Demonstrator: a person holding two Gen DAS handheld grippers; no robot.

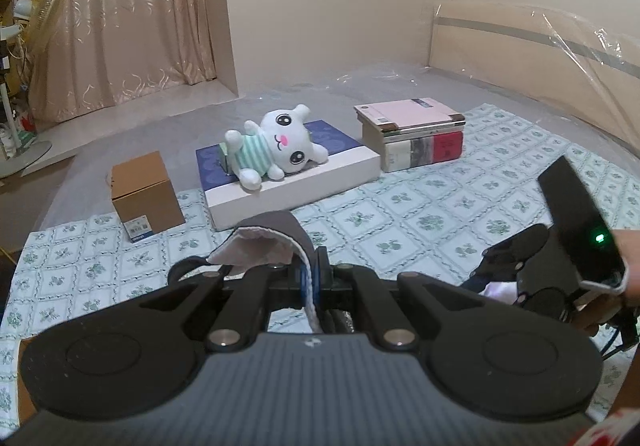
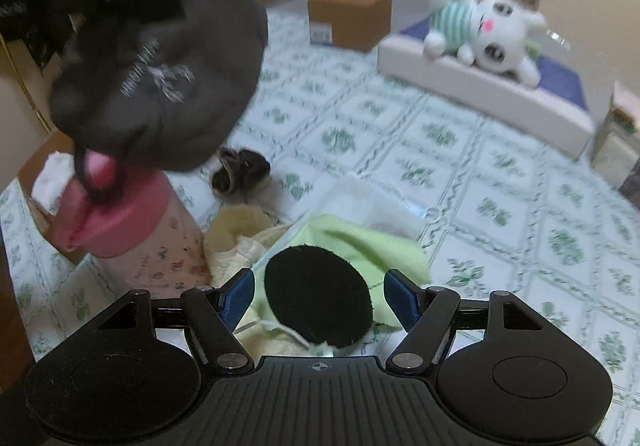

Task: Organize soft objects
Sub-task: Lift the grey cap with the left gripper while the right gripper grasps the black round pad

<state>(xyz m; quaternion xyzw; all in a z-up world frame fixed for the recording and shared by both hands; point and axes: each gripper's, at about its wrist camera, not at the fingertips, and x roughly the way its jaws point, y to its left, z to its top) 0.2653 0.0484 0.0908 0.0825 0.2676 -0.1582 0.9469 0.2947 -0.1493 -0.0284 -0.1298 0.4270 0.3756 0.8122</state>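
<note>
Little can be read here. The dark grey cap point(image 2: 160, 58) bears pale embroidered lettering with a spiky emblem, too blurred by motion to make out. The brown cardboard box point(image 1: 146, 196) carries a white and blue sticker point(image 1: 139, 232) near its lower edge; its print is too small to read. The pink bottle point(image 2: 160, 246) shows small printed figures and faint script, illegible. The red spine label on the stacked books point(image 1: 416, 136) cannot be read either.
</note>
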